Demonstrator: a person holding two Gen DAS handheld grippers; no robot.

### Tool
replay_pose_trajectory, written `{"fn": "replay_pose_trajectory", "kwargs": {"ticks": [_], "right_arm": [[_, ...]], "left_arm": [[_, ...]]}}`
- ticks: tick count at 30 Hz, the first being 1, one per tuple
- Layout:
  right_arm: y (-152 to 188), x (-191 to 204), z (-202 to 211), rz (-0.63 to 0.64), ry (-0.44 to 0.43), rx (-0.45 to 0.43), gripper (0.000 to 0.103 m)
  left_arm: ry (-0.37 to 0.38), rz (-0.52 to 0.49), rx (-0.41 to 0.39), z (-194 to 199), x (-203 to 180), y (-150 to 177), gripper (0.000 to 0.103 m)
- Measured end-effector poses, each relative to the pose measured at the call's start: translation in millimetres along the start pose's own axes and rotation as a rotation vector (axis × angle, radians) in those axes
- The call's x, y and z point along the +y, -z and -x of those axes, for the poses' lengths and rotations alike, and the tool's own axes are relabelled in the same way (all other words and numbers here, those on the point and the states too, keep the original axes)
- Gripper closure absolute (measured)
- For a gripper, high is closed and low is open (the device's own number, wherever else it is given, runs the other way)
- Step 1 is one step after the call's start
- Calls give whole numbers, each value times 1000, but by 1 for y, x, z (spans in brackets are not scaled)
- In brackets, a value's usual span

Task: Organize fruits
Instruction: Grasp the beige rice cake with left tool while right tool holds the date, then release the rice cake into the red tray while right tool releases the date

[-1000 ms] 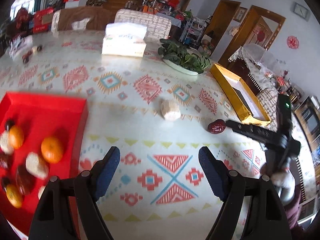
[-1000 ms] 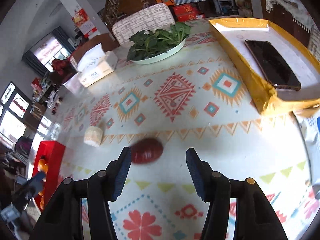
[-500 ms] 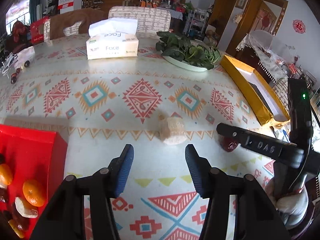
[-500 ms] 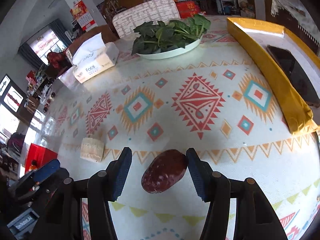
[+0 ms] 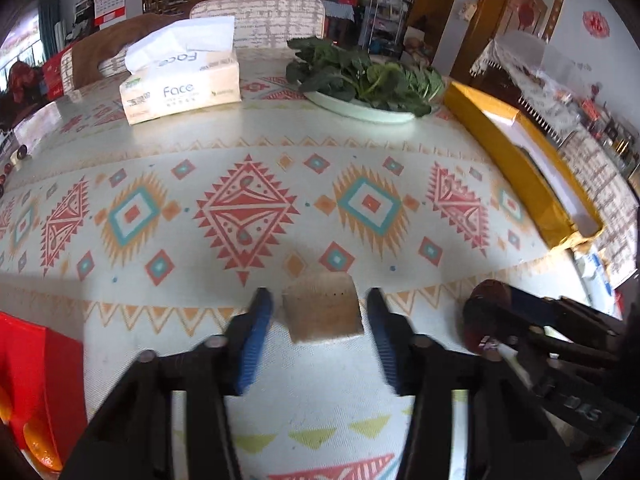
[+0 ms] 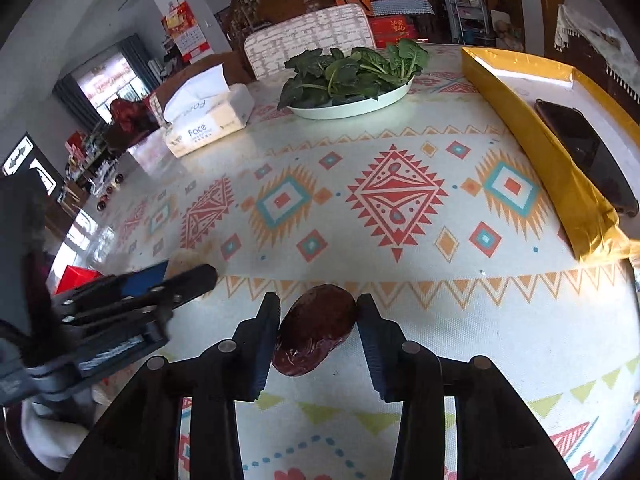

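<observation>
A pale beige chunk (image 5: 322, 306) lies on the patterned tablecloth between the blue pads of my left gripper (image 5: 318, 312). The jaws are closing, with a thin gap still showing on each side of the chunk. A dark red date (image 6: 316, 330) sits between the fingers of my right gripper (image 6: 318, 312), whose jaws are closing too; both pads touch its sides. In the left wrist view the right gripper (image 5: 492, 312) and the date (image 5: 482, 296) are close by on the right. The red tray (image 5: 40, 364) with an orange fruit (image 5: 36, 436) is at the lower left.
At the back stand a tissue box (image 5: 180, 88) and a plate of leafy greens (image 5: 368, 80), with a chair behind them. A yellow box (image 6: 532, 132) holding a phone (image 6: 588, 156) runs along the right edge. Small dark items (image 5: 18, 156) lie at the far left.
My left gripper has moved from beside the red tray over to the beige chunk and narrowed around it. The right gripper has moved up to the date and narrowed onto it.
</observation>
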State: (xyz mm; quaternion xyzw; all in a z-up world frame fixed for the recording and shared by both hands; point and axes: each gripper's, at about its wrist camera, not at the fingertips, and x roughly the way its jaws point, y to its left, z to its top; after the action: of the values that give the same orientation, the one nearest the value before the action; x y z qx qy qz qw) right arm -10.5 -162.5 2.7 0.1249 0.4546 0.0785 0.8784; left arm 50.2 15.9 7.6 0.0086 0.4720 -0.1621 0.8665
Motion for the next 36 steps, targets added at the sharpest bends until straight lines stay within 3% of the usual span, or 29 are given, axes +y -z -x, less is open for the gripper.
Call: {"fn": "replay_pose_trajectory", "kwargs": {"ticks": [3, 9, 14, 20, 22, 23, 25, 29, 36], "right_arm": [[2, 0, 3, -8, -8, -6, 50], [8, -13, 21, -71, -25, -37, 42], [15, -19, 21, -103, -1, -18, 42], [8, 5, 7, -49, 71, 1, 42], [8, 16, 3, -8, 132, -4, 48], [9, 19, 1, 10, 156, -8, 57], [12, 23, 0, 28, 184, -20, 58], [14, 20, 6, -5, 139, -20, 66], [16, 56, 32, 47, 93, -72, 68]], "left_arm": [[-16, -1, -20, 1, -2, 2, 64], [18, 66, -55, 23, 12, 9, 64], [53, 102, -110, 60, 21, 22, 64], [62, 132, -181, 101, 31, 48, 64], [56, 156, -205, 115, 42, 57, 64], [53, 166, -214, 120, 47, 61, 64], [41, 196, -235, 132, 61, 69, 64], [-10, 252, -262, 145, 95, 85, 64], [-56, 444, -318, 178, 180, 121, 64]]}}
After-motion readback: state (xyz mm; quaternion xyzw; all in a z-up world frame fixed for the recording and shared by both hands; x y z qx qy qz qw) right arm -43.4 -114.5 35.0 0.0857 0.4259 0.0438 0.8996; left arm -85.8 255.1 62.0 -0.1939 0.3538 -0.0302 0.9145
